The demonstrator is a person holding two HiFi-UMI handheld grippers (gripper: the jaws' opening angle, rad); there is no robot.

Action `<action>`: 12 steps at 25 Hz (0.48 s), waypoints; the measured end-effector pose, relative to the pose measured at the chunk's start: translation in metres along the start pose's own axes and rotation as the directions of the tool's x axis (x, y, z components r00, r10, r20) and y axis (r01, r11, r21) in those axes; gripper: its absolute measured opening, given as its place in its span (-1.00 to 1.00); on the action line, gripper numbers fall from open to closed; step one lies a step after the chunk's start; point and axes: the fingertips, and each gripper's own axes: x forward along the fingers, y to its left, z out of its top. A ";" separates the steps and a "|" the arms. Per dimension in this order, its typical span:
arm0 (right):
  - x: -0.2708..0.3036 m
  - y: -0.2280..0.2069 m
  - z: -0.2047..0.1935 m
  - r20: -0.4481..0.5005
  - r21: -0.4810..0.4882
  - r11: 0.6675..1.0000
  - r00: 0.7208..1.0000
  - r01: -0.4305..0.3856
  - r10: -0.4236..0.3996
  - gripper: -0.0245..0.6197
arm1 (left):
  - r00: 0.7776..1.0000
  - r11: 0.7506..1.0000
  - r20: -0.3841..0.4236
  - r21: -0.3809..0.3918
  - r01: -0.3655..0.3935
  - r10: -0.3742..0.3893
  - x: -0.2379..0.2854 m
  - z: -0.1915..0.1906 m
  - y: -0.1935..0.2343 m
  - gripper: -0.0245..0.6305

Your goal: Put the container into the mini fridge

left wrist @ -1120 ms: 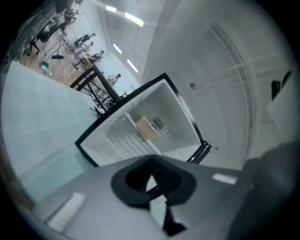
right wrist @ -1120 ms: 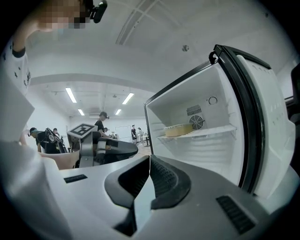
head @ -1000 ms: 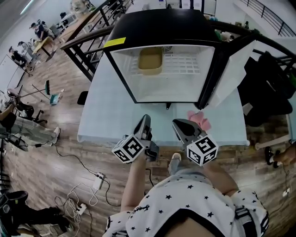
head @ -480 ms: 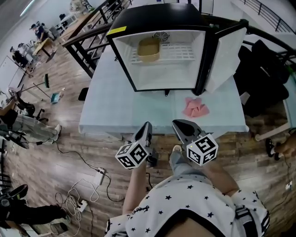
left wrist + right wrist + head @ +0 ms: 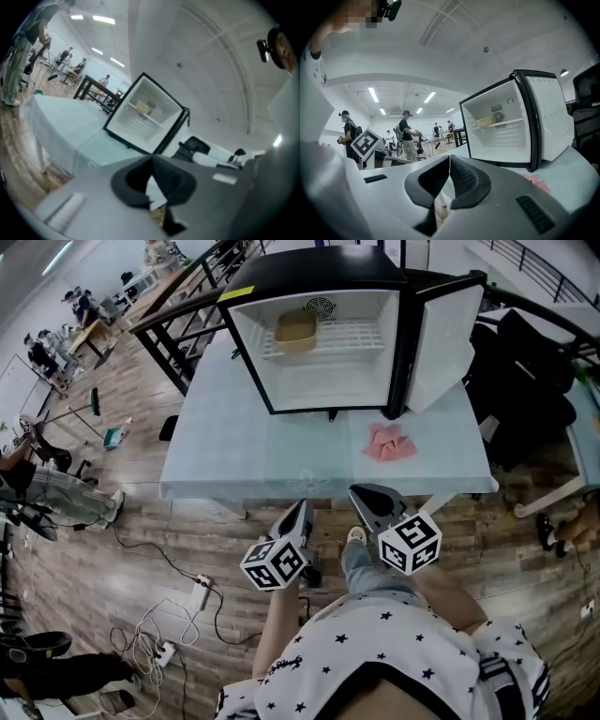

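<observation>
The tan container (image 5: 295, 331) sits on the left of the wire shelf inside the open black mini fridge (image 5: 323, 277); the fridge's white-lined door (image 5: 441, 334) is swung out to the right. Both grippers are held off the table's near edge, close to my body and well short of the fridge. My left gripper (image 5: 302, 508) is shut and empty. So is my right gripper (image 5: 362, 493). The left gripper view has the fridge (image 5: 117, 126) and container (image 5: 143, 108) far beyond its closed tips (image 5: 151, 158). In the right gripper view the container (image 5: 485, 122) is also distant past the tips (image 5: 449, 157).
A pink cloth (image 5: 387, 442) lies on the pale table (image 5: 234, 456) in front of the fridge door. Dark chairs and bags (image 5: 534, 381) stand at the right. Cables and a power strip (image 5: 178, 615) lie on the wood floor. People stand far off at the left (image 5: 37, 352).
Both grippers and the head view have drawn back from the table; the fridge now looks smaller and farther. The grippers have moved from over the table's edge to over the floor.
</observation>
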 end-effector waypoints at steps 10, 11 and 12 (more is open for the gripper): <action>-0.017 0.016 -0.007 -0.005 -0.008 0.999 0.999 -0.032 0.032 -0.86 | 1.000 1.000 0.007 -0.002 -0.026 0.026 -0.026 -0.021 -0.007 -0.91; -0.018 0.017 -0.007 -0.004 -0.009 0.999 0.999 -0.034 0.034 -0.86 | 1.000 1.000 0.008 -0.002 -0.028 0.028 -0.027 -0.021 -0.007 -0.91; -0.019 0.017 -0.007 -0.003 -0.010 0.999 0.999 -0.035 0.035 -0.86 | 0.999 1.000 0.010 -0.002 -0.030 0.030 -0.028 -0.022 -0.007 -0.91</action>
